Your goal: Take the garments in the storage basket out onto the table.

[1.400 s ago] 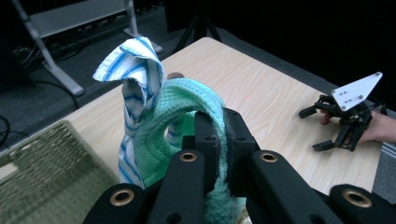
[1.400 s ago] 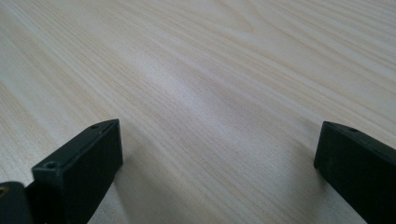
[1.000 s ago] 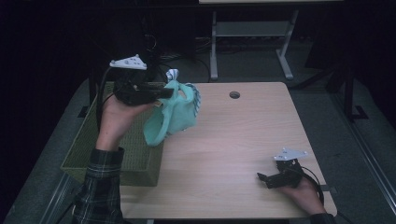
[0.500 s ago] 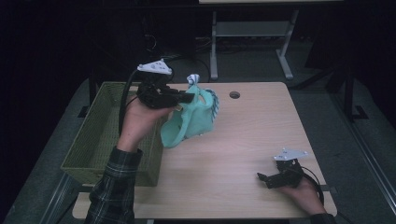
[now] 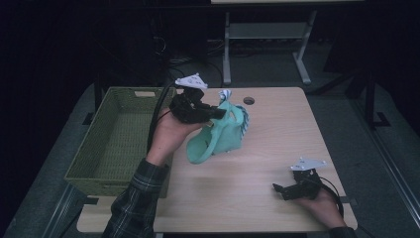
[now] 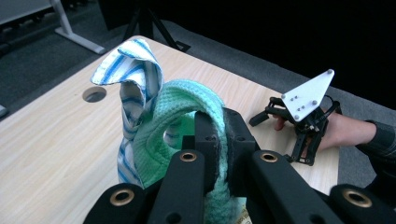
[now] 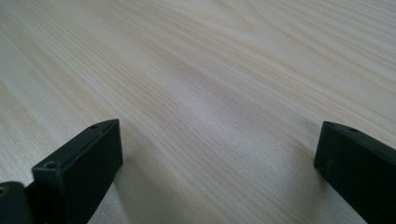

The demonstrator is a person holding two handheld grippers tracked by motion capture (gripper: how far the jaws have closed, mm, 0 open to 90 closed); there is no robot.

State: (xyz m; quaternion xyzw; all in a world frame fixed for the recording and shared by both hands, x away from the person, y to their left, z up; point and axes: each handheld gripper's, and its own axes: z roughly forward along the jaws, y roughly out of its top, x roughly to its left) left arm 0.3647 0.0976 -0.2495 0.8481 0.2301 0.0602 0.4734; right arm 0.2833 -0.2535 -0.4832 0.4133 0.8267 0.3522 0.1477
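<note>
Towels: a teal one [image 5: 220, 139] and a striped one [image 5: 225, 95] hang bunched over the table [image 5: 277, 148], beside the basket [image 5: 119, 136], pinched in the left gripper [image 5: 218, 114]. Striped one sits loose at the pinch, so I'd say it could slip out. Right gripper [image 5: 278, 188] rests on the table, jaws spread, holding nothing.

No writing can be read anywhere, as far as the dim views allow.
</note>
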